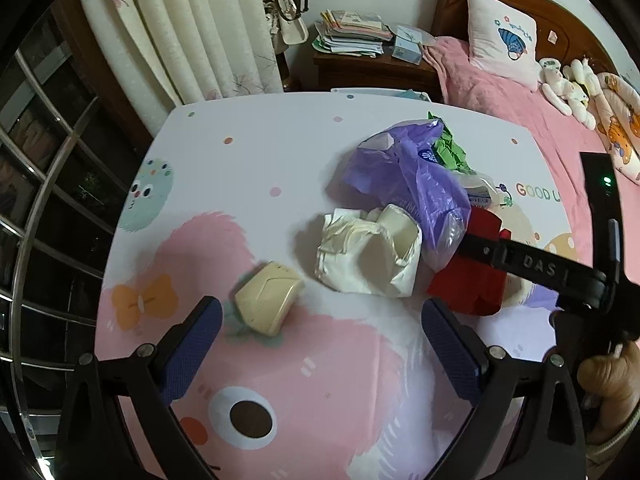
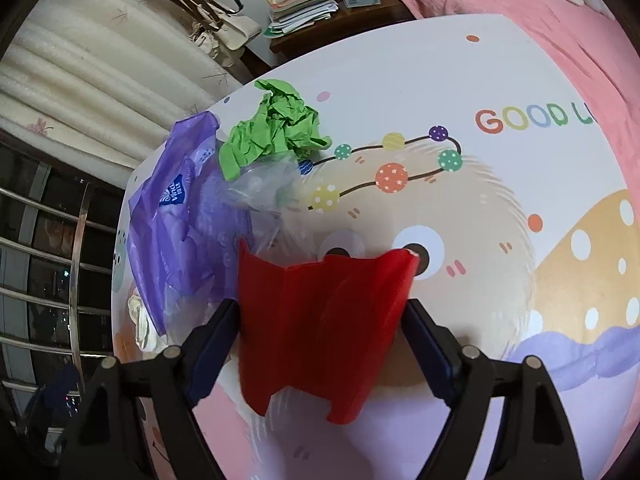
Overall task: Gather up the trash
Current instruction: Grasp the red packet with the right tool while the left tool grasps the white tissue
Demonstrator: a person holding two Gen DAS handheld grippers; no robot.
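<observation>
Table (image 2: 520,80) printed "GOOD L…", purple bag (image 2: 176,220) perhaps "Vinda", finger "DAS"

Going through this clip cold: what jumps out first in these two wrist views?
A folded red paper piece fills the middle of the right wrist view, sitting between the wide-set fingers of the right gripper. Behind it lies a heap of trash on the cartoon-printed table: a purple plastic bag and crumpled green paper. The left gripper hangs open over the table near a cream box and crumpled white wrapper.
</observation>
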